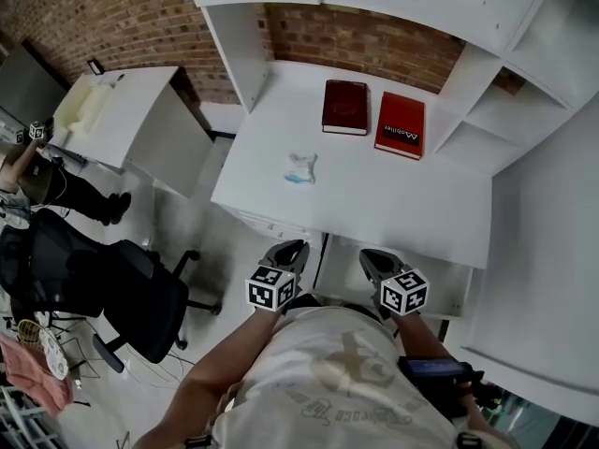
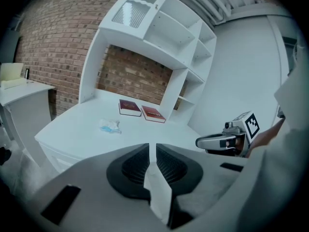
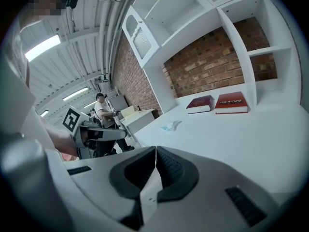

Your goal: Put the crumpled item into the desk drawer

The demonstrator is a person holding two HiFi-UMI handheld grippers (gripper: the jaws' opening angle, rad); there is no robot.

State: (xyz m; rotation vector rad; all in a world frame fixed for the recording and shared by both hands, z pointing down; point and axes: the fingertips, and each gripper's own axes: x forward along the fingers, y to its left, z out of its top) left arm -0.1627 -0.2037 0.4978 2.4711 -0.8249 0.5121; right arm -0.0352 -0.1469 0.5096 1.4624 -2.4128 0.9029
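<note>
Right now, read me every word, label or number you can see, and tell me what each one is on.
"Mobilier": on the cover of the red book.
Dark red book: a gold emblem, too small to read.
Crumpled item: no legible print.
Marker cubes: black-and-white squares only, no words.
Shirt print: too blurred to read.

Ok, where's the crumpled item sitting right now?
In the head view the crumpled item lies on the white desk, left of centre, below-left of the dark red book, not touching it.
</note>
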